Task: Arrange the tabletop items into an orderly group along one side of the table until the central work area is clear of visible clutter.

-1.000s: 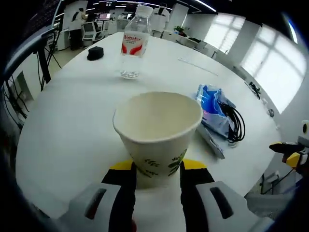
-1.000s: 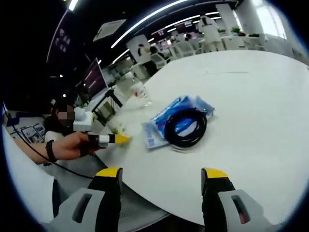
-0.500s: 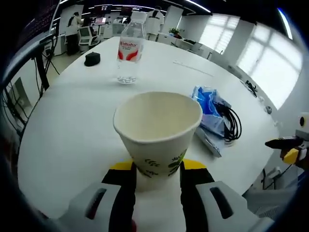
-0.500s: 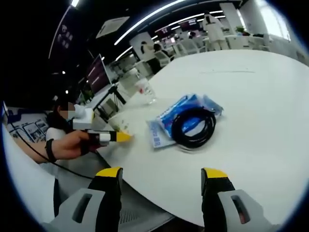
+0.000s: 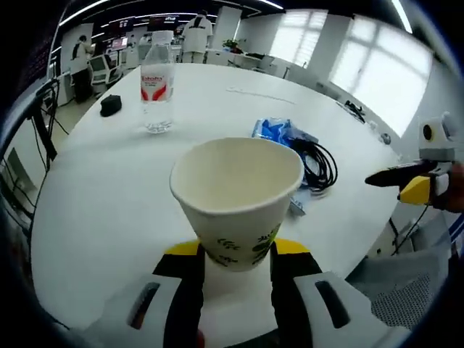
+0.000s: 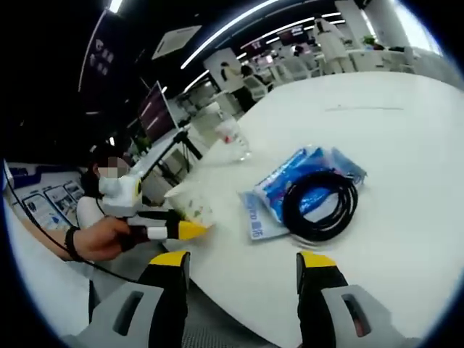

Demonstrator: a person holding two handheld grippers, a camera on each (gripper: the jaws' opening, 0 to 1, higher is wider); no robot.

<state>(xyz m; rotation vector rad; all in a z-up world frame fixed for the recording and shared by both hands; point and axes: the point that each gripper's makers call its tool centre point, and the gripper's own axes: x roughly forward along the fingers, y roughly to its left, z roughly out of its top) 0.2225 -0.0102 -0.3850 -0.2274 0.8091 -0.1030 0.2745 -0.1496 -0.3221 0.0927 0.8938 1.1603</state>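
Observation:
My left gripper [image 5: 235, 255] is shut on a white paper cup [image 5: 236, 198] with green leaf prints, held upright above the near part of the white round table [image 5: 101, 188]. That cup [image 6: 190, 204] and the left gripper [image 6: 190, 230] also show in the right gripper view, at the table's edge. A clear water bottle [image 5: 156, 88] with a red label stands further back; the bottle [image 6: 233, 138] stays upright. A blue packet [image 5: 279, 133] lies under a coil of black cable [image 5: 317, 165]. My right gripper [image 6: 241, 262] is open over the table edge, short of the cable coil [image 6: 320, 205] and blue packet [image 6: 301, 177].
A small black object [image 5: 110, 105] lies at the far left of the table. A thin strip [image 5: 257, 96] lies across the far side. Desks, chairs, monitors and people fill the office behind. A hand [image 6: 101, 239] holds the left gripper.
Both views have shifted with the hands. The right gripper has come closer to the cable and packet. The cup stays held in the left gripper.

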